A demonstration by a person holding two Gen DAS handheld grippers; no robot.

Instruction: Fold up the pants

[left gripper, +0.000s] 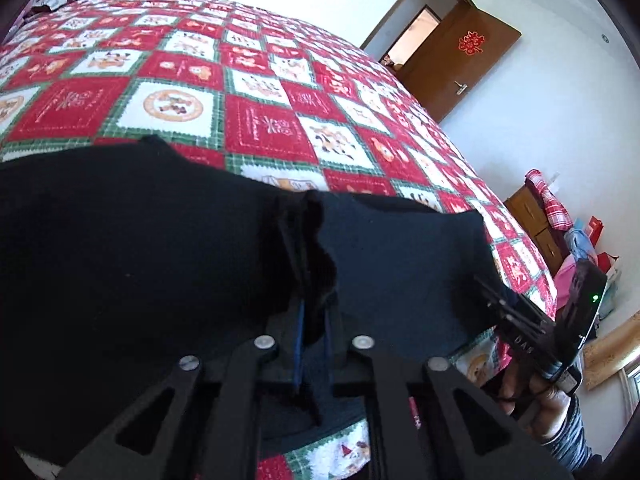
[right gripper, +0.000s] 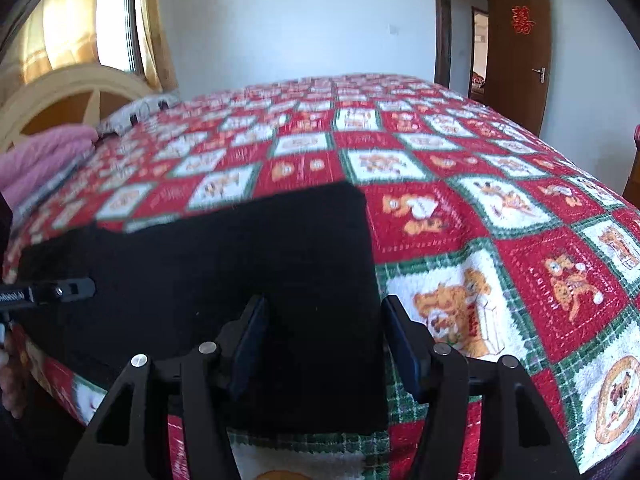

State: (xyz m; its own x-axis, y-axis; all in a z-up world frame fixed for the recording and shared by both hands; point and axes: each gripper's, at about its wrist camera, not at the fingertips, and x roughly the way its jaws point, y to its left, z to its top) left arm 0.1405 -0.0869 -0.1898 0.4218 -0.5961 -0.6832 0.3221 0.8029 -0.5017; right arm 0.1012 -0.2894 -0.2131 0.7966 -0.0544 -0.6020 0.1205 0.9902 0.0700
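Observation:
Black pants lie across the near edge of a bed with a red, white and green patchwork quilt. My left gripper is shut on a bunched fold of the pants and holds it a little above the bed. My right gripper shows at the right in that view, at the pants' edge. In the right wrist view the pants lie flat, and my right gripper is open, its fingers on either side of the pants' right end. My left gripper enters at the left edge.
A wooden headboard and pink bedding are at the bed's left end. A brown door stands open at the far right. A wooden cabinet with piled clothes stands beside the bed.

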